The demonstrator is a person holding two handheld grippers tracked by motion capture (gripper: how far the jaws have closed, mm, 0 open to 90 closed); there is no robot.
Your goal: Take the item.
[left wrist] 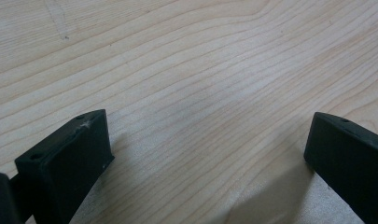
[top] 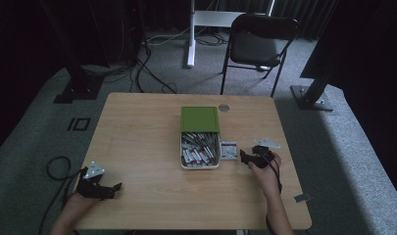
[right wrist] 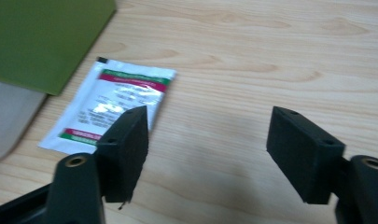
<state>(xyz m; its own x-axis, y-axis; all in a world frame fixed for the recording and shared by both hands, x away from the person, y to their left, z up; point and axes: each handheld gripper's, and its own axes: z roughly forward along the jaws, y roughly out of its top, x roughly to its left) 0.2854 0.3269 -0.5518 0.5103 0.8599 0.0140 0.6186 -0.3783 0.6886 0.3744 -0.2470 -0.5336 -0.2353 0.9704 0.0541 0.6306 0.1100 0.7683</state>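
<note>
A white box point(top: 183, 156) full of several white packets sits mid-table, its green lid point(top: 200, 119) resting over its far half. One white packet point(top: 228, 150) with red and green print lies flat on the wood just right of the box. My right gripper point(top: 243, 157) is open beside that packet, held low over the table. In the right gripper view the packet point(right wrist: 112, 105) lies ahead of the left jaw, with the green lid point(right wrist: 42, 39) at upper left. My left gripper point(top: 115, 188) is open near the front left corner, over bare wood point(left wrist: 196, 93).
The wooden table point(top: 137, 147) has a small round grommet point(top: 224, 107) behind the box. A black folding chair point(top: 257, 41) and a white stand leg point(top: 191, 34) are on the carpet beyond the far edge. Black frame posts stand at both sides.
</note>
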